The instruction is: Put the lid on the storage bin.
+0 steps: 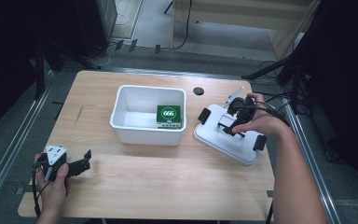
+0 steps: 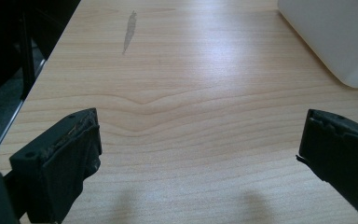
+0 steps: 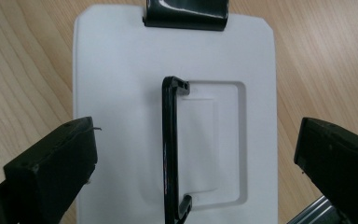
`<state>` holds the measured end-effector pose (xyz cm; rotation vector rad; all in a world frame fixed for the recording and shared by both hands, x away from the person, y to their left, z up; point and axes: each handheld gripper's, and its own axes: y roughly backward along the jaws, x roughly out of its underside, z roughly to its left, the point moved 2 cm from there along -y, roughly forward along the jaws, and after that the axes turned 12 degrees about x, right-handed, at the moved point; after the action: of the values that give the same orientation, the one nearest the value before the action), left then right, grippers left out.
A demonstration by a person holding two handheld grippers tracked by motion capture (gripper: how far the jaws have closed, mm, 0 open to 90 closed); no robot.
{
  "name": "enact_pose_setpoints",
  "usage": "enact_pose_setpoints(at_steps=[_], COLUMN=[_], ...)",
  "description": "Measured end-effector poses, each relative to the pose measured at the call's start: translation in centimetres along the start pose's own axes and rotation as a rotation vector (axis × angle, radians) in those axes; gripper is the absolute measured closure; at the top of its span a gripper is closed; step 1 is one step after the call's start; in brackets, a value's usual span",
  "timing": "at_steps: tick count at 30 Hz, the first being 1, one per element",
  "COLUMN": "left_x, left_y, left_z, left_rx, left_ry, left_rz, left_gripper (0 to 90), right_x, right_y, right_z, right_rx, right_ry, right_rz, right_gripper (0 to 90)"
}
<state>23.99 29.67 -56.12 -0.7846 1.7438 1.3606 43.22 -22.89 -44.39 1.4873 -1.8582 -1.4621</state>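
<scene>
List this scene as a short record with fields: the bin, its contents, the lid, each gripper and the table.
bin: white bin, open, lid off, at the middle of the table
contents: green box marked 666, against the bin's right wall
lid: white lid flat on the table to the right of the bin, black clips at its ends, black handle standing up
right gripper: right gripper over the lid, jaws open either side of the handle, not yet closed on it
left gripper: left gripper open, holding nothing, low over the table's near left part
table: wooden table
</scene>
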Motion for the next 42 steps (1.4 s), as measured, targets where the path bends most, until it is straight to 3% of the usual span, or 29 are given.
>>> enact_pose_setpoints(at_steps=[5, 10, 15, 17, 25, 27, 34, 37, 42], left_x=[0.0, 0.0, 0.0, 0.0, 0.0, 0.0, 0.0, 0.0, 0.0], left_y=[0.0, 0.0, 0.0, 0.0, 0.0, 0.0, 0.0, 0.0, 0.0], left_z=[0.0, 0.0, 0.0, 0.0, 0.0, 0.0, 0.0, 0.0, 0.0], left_rx=[-0.002, -0.004, -0.003, -0.002, -0.002, -0.001, 0.001, 0.001, 0.0], left_ry=[0.0, 0.001, 0.002, 0.001, -0.003, -0.003, -0.003, -0.003, -0.003], left_rz=[0.002, 0.003, 0.003, 0.005, 0.01, 0.011, 0.011, 0.011, 0.009], left_gripper=[0.0, 0.0, 0.0, 0.0, 0.0, 0.0, 0.0, 0.0, 0.0], right_x=[0.7, 1.3, 2.0, 2.3, 2.6, 2.6, 2.8, 2.8, 2.6], right_y=[-0.5, -1.1, -1.8, -2.1, -2.8, -2.7, -2.8, -2.9, -3.0], right_z=[0.2, 0.6, 0.8, 0.7, 0.8, 0.8, 0.6, 0.3, 0.5], right_rx=[0.004, 0.017, 0.001, -0.002, -0.026, -0.022, 0.007, -0.006, -0.01], right_ry=[-0.002, 0.01, 0.009, -0.001, 0.006, 0.018, 0.021, -0.009, 0.008], right_rz=[0.015, 0.048, 0.076, 0.084, 0.128, 0.114, 0.146, 0.161, 0.163], right_gripper=[0.6, 6.8, 22.5, 32.9, 49.7, 63.0, 74.7, 82.3, 83.6])
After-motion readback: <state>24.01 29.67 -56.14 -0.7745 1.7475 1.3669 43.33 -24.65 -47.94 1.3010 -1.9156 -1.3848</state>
